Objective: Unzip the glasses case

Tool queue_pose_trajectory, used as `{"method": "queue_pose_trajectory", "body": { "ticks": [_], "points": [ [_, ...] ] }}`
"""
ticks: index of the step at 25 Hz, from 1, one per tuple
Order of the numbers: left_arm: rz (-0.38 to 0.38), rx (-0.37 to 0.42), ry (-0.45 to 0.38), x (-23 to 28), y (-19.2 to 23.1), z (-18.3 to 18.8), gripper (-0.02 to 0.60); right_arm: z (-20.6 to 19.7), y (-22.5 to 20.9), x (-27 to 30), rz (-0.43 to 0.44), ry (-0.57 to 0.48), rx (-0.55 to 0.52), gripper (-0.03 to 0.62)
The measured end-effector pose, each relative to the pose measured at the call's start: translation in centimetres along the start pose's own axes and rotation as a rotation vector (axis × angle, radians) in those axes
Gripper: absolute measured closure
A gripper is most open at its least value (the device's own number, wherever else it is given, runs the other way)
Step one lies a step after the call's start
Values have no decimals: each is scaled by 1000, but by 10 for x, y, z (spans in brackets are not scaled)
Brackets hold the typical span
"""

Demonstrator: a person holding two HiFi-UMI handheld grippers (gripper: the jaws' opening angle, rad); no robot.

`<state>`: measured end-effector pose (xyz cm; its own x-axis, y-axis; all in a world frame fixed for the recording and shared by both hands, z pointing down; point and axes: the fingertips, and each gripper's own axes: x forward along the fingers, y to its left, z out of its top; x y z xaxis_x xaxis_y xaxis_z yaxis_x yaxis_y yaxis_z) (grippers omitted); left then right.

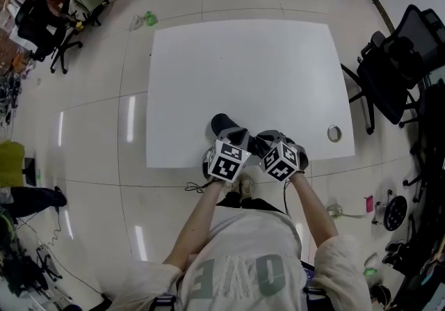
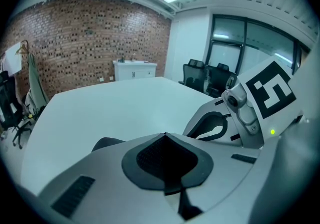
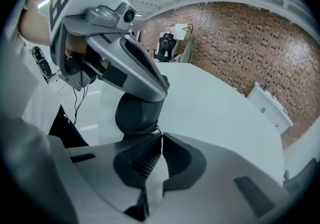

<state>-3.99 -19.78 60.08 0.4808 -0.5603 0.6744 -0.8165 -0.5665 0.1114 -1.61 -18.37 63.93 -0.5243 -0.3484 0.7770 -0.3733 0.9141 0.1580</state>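
Evidently the unzipping is only just beginning – the grip is set, the pull not yet made. The glasses case [image 3: 137, 113], a dark, matte, round-ended pod, sits at the near edge of the smooth white table [image 1: 243, 59], close to the person. The left gripper [image 2: 165, 137] has its jaws pressed together with nothing visible between the ribbed dark pads; its grey plastic finger lies over the top of the case, seemingly pinning it. The right gripper [image 3: 160, 135], just right of the case, is closed too, its tips nipping what looks like the thin zip pull [image 3: 158, 129]. Next, I judge, the right hand must draw that pull steadily round the curved seam while the left keeps the case from sliding – the slick tabletop offers little friction.
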Motion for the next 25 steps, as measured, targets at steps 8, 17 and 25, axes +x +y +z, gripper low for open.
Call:
{"method": "queue_pose_trajectory", "body": {
  "ticks": [8, 17, 25],
  "points": [
    [-48, -160, -130, -11, 11, 7, 580, 5, -10, -6, -89, -100, 135, 592],
    [30, -569, -844, -134, 87, 50, 580, 15, -83, -113, -379, -543, 735, 592],
    [123, -530, -874, -169, 98, 25, 580, 25, -61, -165, -361, -721, 922, 592]
  ]
}}
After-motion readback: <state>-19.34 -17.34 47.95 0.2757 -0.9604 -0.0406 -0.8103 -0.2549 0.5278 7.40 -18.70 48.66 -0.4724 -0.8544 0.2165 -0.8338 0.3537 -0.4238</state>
